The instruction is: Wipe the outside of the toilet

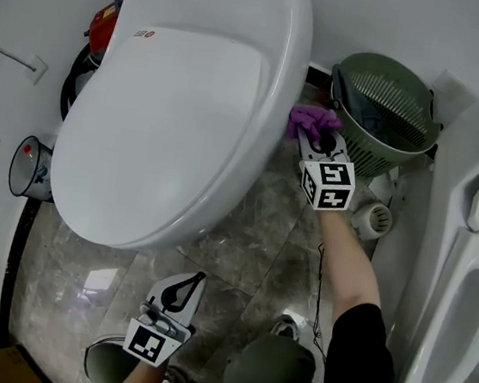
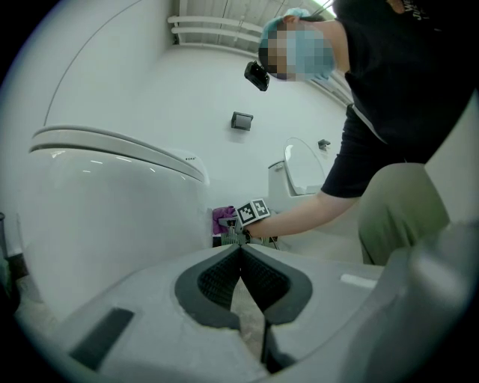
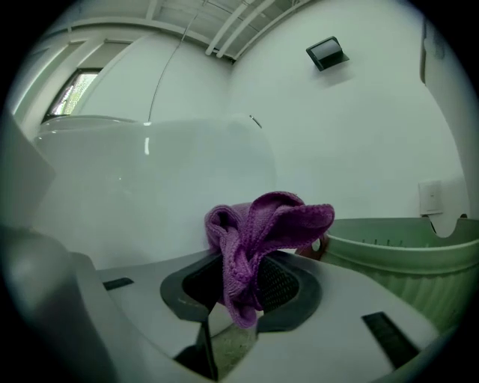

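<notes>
The white toilet with its lid down fills the upper left of the head view. A purple cloth is pinched in my right gripper and presses against the toilet's right flank. In the right gripper view the cloth bunches up between the jaws, with the toilet's side right behind it. My left gripper hangs low near the floor, below the bowl's front, shut with nothing in it. From the left gripper view the toilet bowl is on the left and the cloth shows far off.
A green mesh basket stands just right of the cloth. A second white toilet lines the right edge. A red object and a black hose sit behind the toilet, a small bucket at left. The floor is marble tile.
</notes>
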Demonstrator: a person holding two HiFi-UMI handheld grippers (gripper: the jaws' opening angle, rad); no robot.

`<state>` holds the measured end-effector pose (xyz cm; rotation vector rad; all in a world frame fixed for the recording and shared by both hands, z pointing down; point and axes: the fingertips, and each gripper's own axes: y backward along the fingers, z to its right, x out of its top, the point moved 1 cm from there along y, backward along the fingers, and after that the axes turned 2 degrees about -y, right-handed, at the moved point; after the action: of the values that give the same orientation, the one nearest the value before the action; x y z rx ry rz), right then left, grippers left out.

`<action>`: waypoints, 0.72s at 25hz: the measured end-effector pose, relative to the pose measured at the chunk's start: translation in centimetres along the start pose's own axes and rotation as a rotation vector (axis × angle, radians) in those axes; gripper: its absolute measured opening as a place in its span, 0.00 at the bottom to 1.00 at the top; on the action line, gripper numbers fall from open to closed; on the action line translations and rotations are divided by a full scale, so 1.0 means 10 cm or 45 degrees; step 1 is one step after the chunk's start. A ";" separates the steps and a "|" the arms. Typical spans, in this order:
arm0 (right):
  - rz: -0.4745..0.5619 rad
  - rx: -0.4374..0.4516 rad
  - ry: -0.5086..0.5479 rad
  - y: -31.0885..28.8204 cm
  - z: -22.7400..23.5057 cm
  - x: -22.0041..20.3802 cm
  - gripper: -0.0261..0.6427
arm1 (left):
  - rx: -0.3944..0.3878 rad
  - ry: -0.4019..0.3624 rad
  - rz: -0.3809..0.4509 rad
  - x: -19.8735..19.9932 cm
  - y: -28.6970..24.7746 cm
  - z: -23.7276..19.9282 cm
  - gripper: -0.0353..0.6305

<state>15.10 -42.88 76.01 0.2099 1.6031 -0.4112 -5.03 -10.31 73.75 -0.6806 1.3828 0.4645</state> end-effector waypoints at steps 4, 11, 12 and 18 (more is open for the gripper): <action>0.048 0.076 0.008 0.43 -0.28 -0.06 0.20 | 0.004 -0.005 0.020 0.02 0.05 -0.05 0.07; 0.015 0.402 -0.065 1.35 -1.34 -0.47 0.20 | -0.022 0.007 0.015 -0.02 0.07 -0.05 0.07; 0.001 0.465 -0.065 1.45 -1.54 -0.55 0.20 | -0.025 0.008 0.017 -0.02 0.07 -0.05 0.07; -0.066 0.744 -0.086 1.79 -2.52 -0.95 0.20 | -0.003 0.017 0.018 -0.03 0.11 -0.04 0.07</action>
<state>-0.65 -15.70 83.80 0.5903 1.3909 -0.9140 -6.15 -9.77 73.87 -0.6774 1.4007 0.4731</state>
